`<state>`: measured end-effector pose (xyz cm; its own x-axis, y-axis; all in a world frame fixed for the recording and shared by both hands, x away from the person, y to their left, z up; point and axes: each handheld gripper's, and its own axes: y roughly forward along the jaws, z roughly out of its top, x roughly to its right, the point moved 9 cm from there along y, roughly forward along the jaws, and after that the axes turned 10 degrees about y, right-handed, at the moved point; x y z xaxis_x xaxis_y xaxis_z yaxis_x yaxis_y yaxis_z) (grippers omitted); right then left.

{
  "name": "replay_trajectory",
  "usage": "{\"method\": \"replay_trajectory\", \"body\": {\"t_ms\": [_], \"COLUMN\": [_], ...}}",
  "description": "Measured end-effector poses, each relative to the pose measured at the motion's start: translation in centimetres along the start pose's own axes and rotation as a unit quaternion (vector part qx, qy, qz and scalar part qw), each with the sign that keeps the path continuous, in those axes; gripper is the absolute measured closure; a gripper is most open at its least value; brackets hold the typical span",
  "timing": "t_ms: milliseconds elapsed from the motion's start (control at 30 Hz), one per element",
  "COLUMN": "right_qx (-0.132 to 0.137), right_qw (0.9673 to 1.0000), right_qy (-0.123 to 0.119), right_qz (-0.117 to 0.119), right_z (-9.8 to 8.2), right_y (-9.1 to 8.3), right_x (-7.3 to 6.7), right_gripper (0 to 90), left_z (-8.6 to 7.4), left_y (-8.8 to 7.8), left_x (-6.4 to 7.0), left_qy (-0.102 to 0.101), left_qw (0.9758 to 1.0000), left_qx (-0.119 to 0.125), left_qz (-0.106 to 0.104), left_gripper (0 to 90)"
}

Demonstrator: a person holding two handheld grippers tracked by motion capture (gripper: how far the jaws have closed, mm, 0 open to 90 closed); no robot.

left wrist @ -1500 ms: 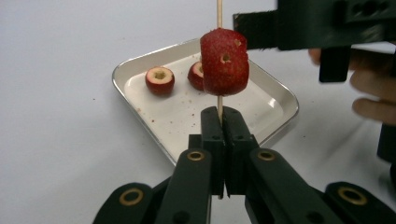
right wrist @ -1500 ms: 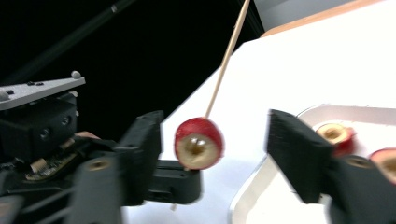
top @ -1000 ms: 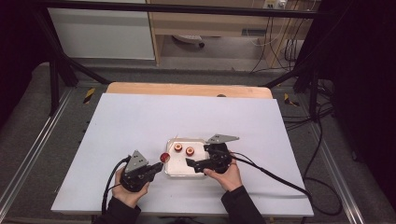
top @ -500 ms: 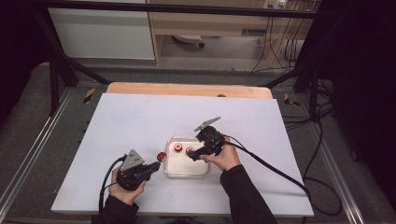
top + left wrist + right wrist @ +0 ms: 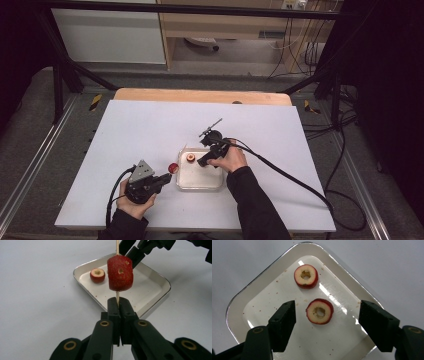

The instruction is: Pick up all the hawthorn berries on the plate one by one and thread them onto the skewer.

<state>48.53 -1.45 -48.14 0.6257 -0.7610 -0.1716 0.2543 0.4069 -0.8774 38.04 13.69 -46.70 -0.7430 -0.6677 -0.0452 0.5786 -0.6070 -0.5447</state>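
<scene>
Skewer (image 5: pixel 117 293) is pinched upright in the left gripper (image 5: pixel 117 305), jaws clamped tight on its lower end. One red fruit piece (image 5: pixel 120 273) is threaded on the stick, sitting just above the jaw tips. In the high view the left gripper (image 5: pixel 167 179) sits left of the tray (image 5: pixel 182 182), just off its left edge, skewered piece (image 5: pixel 173 168) beside the rim.

Right gripper (image 5: pixel 325 317) hangs over the tray (image 5: pixel 239 305), pointing down. Its jaws have just been closing but are not gripping: a cored red ring (image 5: pixel 319 311) lies on the tray floor between the pads, clear gaps on both sides. High view puts the right gripper (image 5: pixel 206 160) over the tray's far half.

Second cored ring (image 5: pixel 306 276) lies farther in, apart from the first, not in the jaw path. Tray floor carries crumbs and speckles. Tray sits on the white table sheet (image 5: pixel 130 130), wooden table edge (image 5: pixel 200 95) beyond. Right gripper's cable (image 5: pixel 290 177) trails off right across the sheet, away from the tray. From the left gripper view, the right gripper's black jaws (image 5: pixel 135 252) stand right behind the skewer top.
</scene>
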Motion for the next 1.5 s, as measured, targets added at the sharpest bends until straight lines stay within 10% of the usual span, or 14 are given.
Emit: {"method": "replay_trajectory", "body": {"t_ms": [967,1500], "right_qx": [-0.043,-0.031], "right_qw": [0.9989,0.9993], "right_qy": [-0.003,0.013], "right_qz": [0.017,0.017], "right_z": [-0.4,-0.2], "right_y": [1.9,0.6], "right_x": [-0.2,-0.4], "right_gripper": [59.2,60.0], "left_z": [-0.1,0.0], "left_y": [0.2,0.1], "left_x": [0.3,0.4], "left_qy": [0.005,0.007], "left_qw": [1.0000,1.0000], "left_qx": [-0.006,-0.004], "left_qz": [-0.004,-0.002], "left_gripper": [88.4,88.5]}}
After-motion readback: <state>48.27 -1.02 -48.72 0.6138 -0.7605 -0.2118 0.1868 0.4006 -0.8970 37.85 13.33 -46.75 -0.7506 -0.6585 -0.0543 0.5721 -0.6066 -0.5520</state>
